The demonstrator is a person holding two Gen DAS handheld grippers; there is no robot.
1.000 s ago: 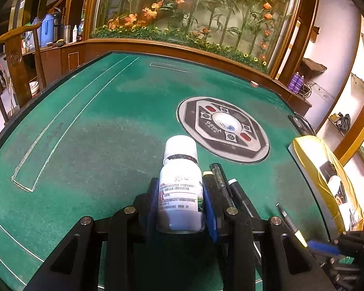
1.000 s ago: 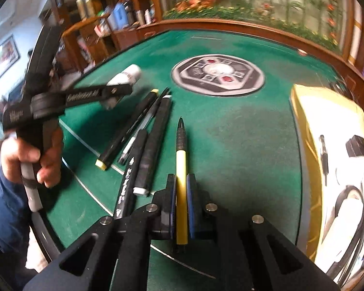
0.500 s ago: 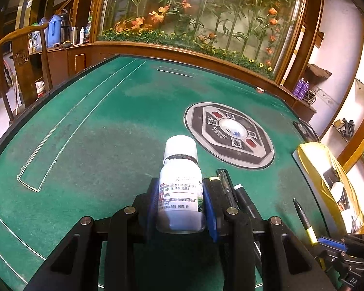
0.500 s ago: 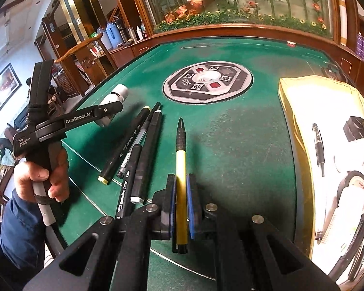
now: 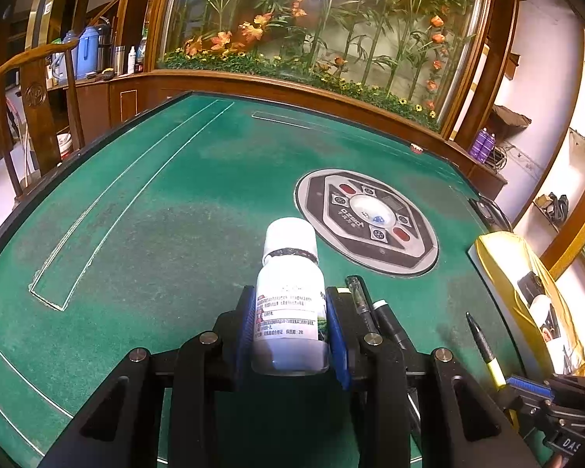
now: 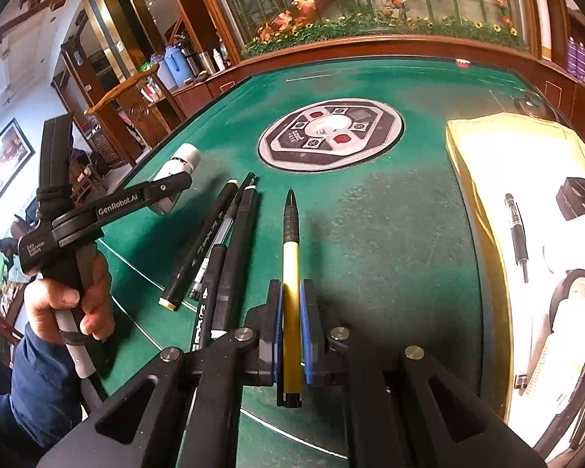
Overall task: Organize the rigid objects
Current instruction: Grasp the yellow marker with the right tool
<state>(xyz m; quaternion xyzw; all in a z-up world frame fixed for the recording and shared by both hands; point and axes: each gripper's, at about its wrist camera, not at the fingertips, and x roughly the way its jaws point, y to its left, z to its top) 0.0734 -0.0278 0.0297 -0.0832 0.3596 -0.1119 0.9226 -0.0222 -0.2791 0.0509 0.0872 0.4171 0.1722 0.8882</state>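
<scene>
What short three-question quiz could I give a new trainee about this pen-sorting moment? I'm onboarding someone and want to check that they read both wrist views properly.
1. True or false: the left gripper is empty.
2. What does the right gripper hold?
A. a roll of tape
B. the yellow pen
C. a black marker
3. Fill in: the dark pens lie on the ____ felt of the table.

Key:
1. False; it grips the white bottle.
2. B
3. green
</scene>
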